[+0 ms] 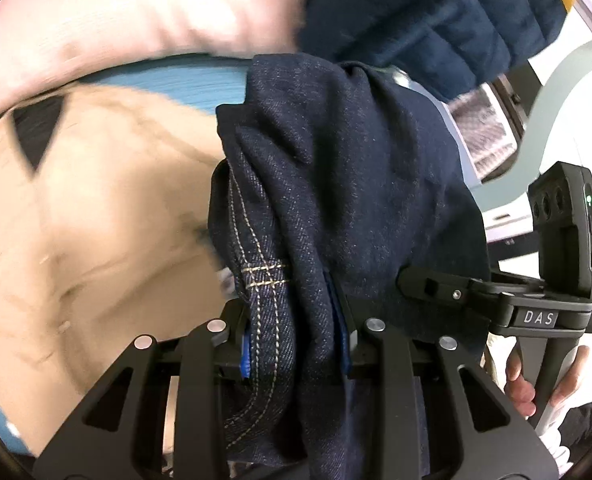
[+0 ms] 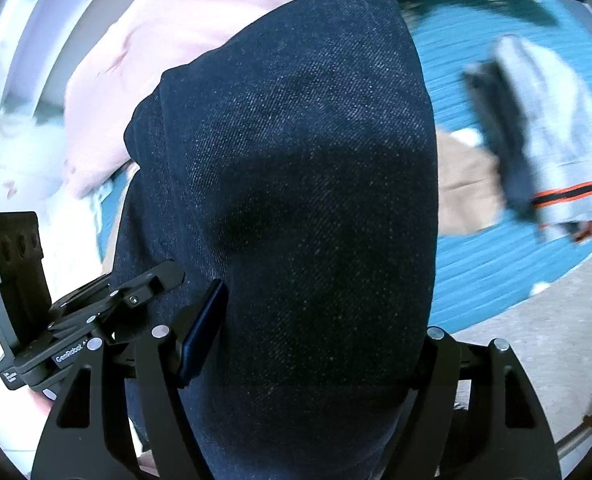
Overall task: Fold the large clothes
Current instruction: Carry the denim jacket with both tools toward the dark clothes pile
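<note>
In the left wrist view, a bunch of dark jeans point(image 1: 336, 208) is gripped by the left claw point(image 1: 296, 344), whose blue-padded fingers point(image 1: 246, 354) are pressed in against the cloth from both sides. A seam with tan stitching is seen by the left finger. The jeans are draped up and over the claw, lifted above a tan garment point(image 1: 95, 220) that is spread on a blue surface point(image 1: 199, 80). A pink garment point(image 1: 135, 16) and a navy quilted jacket point(image 1: 436, 20) are seen farther off — both blurred.

In the right wrist view, the same jeans point(image 2: 304, 184) are heaped over the right claw point(image 2: 308, 344) and fill the middle of the frame. One blue pad point(image 2: 199, 332) is laid against the denim; the other finger is hidden, so the cloth is taken to be held. A grey garment with an orange stripe point(image 2: 552, 152) is seen at the right on the blue surface point(image 2: 496, 272).
</note>
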`<state>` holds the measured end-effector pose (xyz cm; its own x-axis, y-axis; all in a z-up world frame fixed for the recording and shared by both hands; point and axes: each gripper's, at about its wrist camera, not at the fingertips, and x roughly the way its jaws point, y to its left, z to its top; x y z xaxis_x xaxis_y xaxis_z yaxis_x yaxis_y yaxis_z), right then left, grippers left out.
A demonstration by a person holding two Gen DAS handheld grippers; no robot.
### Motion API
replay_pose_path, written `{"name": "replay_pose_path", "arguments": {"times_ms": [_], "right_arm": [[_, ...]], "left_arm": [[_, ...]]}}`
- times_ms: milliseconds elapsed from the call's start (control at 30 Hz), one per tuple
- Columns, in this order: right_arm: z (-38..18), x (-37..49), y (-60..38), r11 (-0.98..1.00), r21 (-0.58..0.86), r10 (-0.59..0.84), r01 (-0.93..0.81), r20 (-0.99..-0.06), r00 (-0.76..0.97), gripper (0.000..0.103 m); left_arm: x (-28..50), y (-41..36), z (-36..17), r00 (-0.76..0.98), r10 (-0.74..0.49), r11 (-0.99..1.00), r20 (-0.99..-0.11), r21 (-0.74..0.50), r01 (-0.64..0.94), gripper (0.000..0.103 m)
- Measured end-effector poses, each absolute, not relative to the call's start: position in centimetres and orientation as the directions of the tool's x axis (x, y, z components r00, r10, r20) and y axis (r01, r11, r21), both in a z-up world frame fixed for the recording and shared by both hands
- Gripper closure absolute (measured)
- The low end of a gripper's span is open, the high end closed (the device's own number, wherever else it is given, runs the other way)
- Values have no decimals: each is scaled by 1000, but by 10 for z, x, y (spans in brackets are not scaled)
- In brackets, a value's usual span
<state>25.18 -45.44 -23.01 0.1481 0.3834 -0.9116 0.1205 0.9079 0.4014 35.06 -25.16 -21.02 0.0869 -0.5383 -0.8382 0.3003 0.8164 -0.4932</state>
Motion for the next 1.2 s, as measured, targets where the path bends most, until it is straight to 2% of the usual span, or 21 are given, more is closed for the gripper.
{"name": "replay_pose_path", "arguments": {"times_ms": [233,467,633,800,867,967,1000,1067,1167,1200], "right_arm": [[-215,273,-585,930,307,269,203,-944,192,34],[-225,293,-710,917,304,255,258,-944,208,33],[-261,332,-748,906,329,289,267,-941,177,33],[-316,365,-778,904,328,306,273,-944,120,33],[-334,376,-783,902,326,307,282,-945,108,30],[-346,386,-786,916,288,267,280,-957,114,23],[-351,387,-788,918,271,250,291,-962,109,23],[-360,391,-782,931,211,189,298,-977,102,9],[-359,387,-774,930,217,190,298,-975,118,8],[-356,383,-774,925,224,195,306,-973,121,8]], "left_arm": [[393,-406,-216,38,-561,766,-827,-501,403,74],[434,-540,-233,25,-570,738,-821,-499,454,74],[456,-596,-270,20,-540,760,-841,-477,441,74],[471,-614,-319,25,-502,799,-864,-453,395,74],[473,-615,-333,44,-501,801,-864,-444,401,74],[475,-615,-353,68,-502,801,-862,-433,413,64],[477,-614,-357,72,-502,804,-862,-434,407,55],[481,-612,-372,76,-517,802,-852,-452,391,51],[482,-607,-373,81,-533,790,-842,-461,405,49],[480,-606,-371,76,-537,783,-840,-464,415,44]]}}
